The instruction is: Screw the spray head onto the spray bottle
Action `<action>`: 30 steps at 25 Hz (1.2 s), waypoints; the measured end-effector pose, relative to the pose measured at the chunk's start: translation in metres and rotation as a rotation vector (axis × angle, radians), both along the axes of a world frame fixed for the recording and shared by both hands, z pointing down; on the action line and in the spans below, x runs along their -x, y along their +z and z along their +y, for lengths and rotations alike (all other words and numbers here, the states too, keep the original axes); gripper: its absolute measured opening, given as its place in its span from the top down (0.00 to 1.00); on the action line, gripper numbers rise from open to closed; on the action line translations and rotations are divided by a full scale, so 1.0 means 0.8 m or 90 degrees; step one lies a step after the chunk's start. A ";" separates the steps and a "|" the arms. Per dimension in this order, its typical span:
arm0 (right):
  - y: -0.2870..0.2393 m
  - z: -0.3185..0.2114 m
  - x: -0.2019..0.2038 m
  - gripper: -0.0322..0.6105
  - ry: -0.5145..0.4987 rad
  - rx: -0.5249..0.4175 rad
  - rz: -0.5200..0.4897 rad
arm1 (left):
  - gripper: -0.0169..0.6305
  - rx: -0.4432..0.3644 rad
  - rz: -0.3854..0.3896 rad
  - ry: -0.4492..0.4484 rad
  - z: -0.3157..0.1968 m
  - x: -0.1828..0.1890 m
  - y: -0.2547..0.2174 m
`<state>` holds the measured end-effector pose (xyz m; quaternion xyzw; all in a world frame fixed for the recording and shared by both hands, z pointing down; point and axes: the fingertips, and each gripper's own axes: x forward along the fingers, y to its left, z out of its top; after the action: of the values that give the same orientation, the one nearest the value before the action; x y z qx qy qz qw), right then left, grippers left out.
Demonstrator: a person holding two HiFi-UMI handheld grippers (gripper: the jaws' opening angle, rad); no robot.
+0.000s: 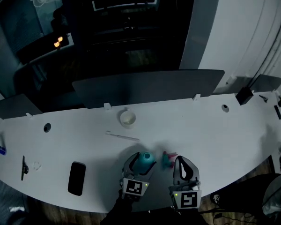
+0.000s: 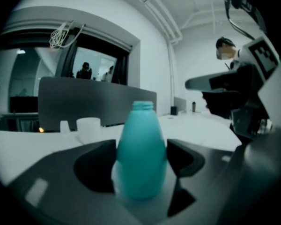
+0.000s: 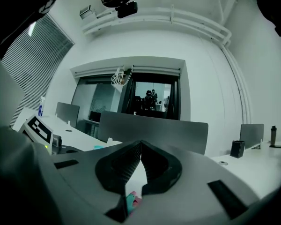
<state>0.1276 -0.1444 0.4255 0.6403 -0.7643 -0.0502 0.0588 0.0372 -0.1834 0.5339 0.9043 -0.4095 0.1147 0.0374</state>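
Note:
A teal spray bottle [image 1: 145, 160] with no cap stands upright near the desk's front edge. My left gripper [image 1: 141, 165] has a jaw on each side of its belly. In the left gripper view both pads lie against the bottle [image 2: 141, 153], and its open threaded neck rises above them. The teal and pink spray head [image 1: 167, 158] lies on the desk just right of the bottle, at the tip of my right gripper [image 1: 179, 160]. That gripper [image 3: 140, 146] is shut with nothing in it. A bit of the spray head [image 3: 131, 202] shows below its jaws.
On the white desk [image 1: 201, 125] are a white cup [image 1: 127, 118], a thin white stick [image 1: 122, 136], a black phone [image 1: 77, 177] and a black pen [image 1: 24, 167]. A dark partition [image 1: 145, 88] runs along the back. A black holder [image 1: 243, 96] stands far right.

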 end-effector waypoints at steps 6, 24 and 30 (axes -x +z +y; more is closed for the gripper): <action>0.002 -0.006 -0.008 0.94 -0.034 0.017 0.012 | 0.46 0.004 -0.019 0.006 0.005 0.000 0.002; 0.193 0.012 0.002 0.80 -0.556 0.727 0.334 | 0.46 0.006 -0.026 0.016 0.009 0.001 0.002; 0.218 0.006 -0.001 0.80 -0.560 0.828 0.419 | 0.46 0.004 -0.023 0.025 0.009 0.001 0.003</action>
<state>0.1286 -0.1393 0.5998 0.0767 -0.7641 0.1971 0.6094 0.0366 -0.1765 0.5364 0.9097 -0.3922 0.1328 0.0307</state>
